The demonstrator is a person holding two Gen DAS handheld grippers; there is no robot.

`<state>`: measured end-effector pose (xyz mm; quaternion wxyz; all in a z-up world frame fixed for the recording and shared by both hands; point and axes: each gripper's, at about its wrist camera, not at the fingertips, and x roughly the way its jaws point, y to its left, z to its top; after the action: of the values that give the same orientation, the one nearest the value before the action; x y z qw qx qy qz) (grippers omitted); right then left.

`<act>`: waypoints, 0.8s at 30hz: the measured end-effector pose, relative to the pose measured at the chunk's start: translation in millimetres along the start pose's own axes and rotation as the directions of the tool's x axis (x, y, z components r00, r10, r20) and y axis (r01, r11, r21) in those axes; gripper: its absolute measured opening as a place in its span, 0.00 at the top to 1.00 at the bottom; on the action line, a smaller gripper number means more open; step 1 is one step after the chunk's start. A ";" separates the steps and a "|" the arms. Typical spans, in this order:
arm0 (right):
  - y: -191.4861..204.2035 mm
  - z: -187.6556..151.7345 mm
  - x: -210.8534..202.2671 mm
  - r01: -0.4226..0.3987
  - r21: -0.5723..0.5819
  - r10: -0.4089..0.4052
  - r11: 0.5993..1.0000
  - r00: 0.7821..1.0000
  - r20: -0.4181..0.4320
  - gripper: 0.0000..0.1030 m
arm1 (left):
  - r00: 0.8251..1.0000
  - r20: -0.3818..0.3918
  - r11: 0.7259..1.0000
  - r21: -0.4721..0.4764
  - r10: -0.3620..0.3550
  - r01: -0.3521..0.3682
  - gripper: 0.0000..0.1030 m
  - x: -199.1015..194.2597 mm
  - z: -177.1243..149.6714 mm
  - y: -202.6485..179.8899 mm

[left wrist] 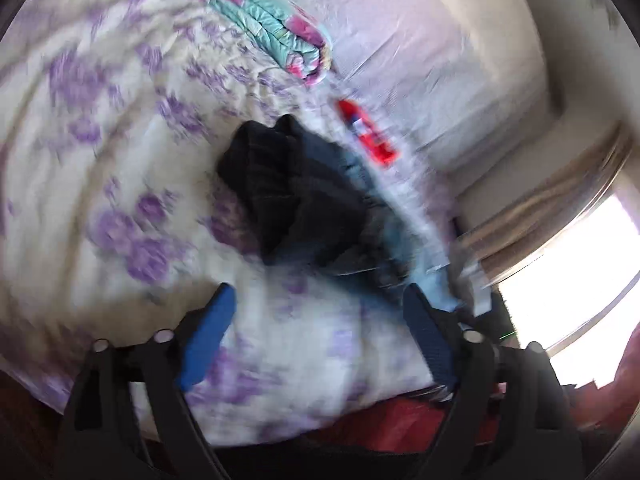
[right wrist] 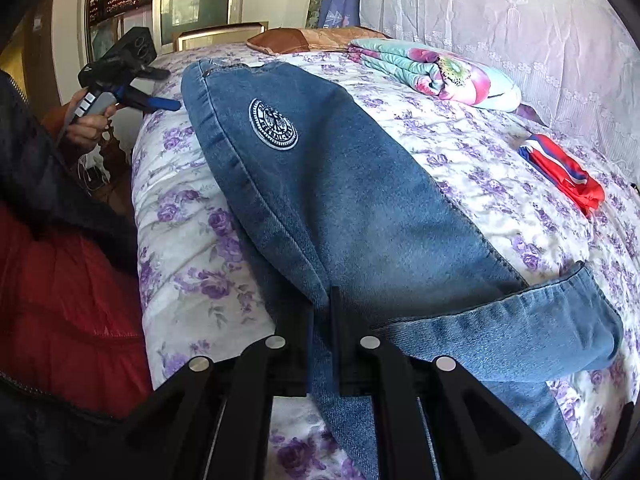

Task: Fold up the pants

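Observation:
Blue denim pants with a round white emblem lie stretched along the flowered bed. My right gripper is shut on the near end of the pants, denim pinched between its black fingers. A cuffed leg end folds over to the right. My left gripper is open and empty, blue pads apart, hovering over the bed short of the pants, which look dark and bunched in the blurred left wrist view. The left gripper also shows in the right wrist view, held off the far waist end of the pants.
A folded teal and pink quilt lies at the bed's far side. A red, white and blue cloth lies to the right; it also shows in the left wrist view. A lace curtain hangs behind. The person's red jacket is at left.

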<state>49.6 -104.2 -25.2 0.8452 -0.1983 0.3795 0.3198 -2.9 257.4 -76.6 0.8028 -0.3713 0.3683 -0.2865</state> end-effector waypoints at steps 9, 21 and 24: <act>-1.1 0.0 1.3 -0.003 0.010 0.003 1.000 1.000 -0.002 0.92 | 1.000 -0.008 0.966 -0.258 -0.025 0.022 0.12 32.8 20.0 -5.0; -1.1 0.1 0.7 0.002 0.018 -0.002 1.000 1.000 0.013 0.92 | 0.996 -0.003 0.944 -0.318 0.093 -0.090 0.62 54.0 46.8 -26.4; 4.4 3.2 -2.7 0.025 0.008 -0.025 1.000 0.999 0.029 0.92 | 0.990 0.057 0.976 -0.185 0.127 -0.115 0.69 51.5 59.8 -51.2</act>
<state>46.9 -100.3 -21.5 0.8554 -0.1953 0.3657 0.3106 64.7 213.9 -27.7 0.7938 -0.4292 0.3869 -0.1895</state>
